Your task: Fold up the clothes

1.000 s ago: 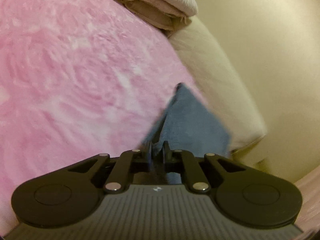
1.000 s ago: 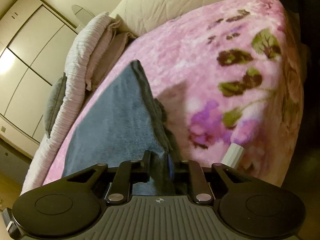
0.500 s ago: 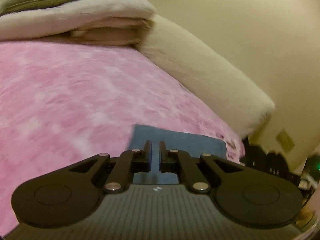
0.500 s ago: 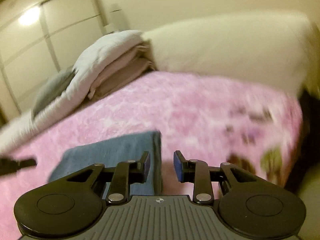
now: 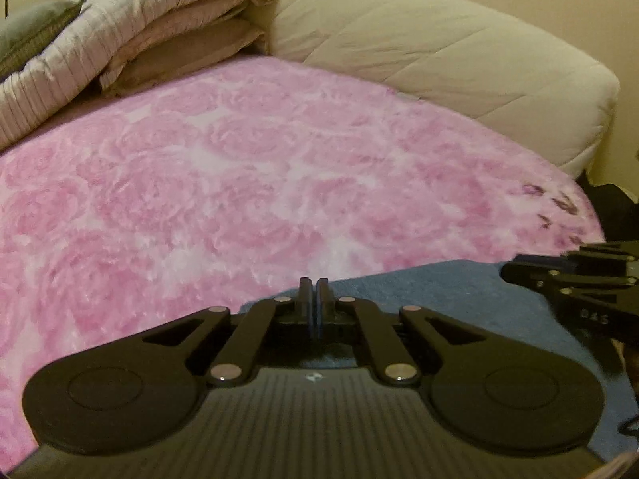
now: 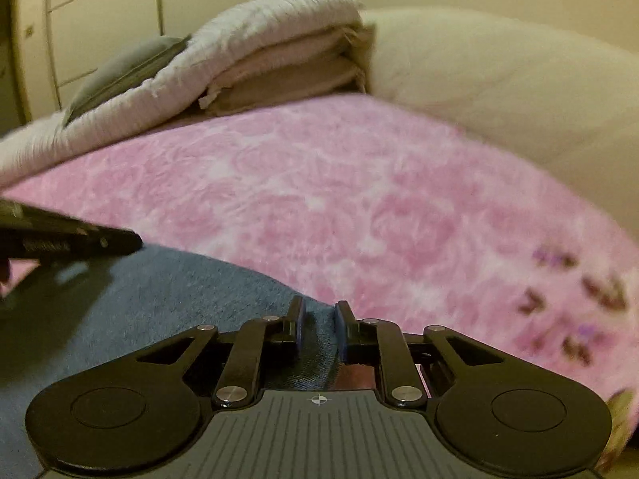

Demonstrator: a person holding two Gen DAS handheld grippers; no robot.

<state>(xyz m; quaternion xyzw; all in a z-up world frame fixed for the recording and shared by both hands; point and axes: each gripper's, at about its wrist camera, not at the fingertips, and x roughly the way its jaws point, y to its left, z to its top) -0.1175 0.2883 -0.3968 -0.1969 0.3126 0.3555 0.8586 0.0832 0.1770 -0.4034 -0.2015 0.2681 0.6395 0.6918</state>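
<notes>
the left gripper (image 5: 313, 285) had its jaws pressed together with nothing visible between them, parked at the edge of the folded blue denim-like garment (image 5: 439, 291). the right gripper (image 6: 317, 313) had just been closing, jaws part open with a ridge of that blue fabric (image 6: 167, 291) between them; can't tell if they pinched it. the garment lay flat on a fuzzy pink rose-pattern blanket (image 5: 239, 183), with folded beige quilts (image 5: 167, 12) behind.

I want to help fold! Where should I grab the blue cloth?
Probably at its far edge, by the corners. The cloth lies flat on the pink blanket, and only that edge shows free. Come in low from the near side, one tool per corner, and pinch the rim.
</notes>
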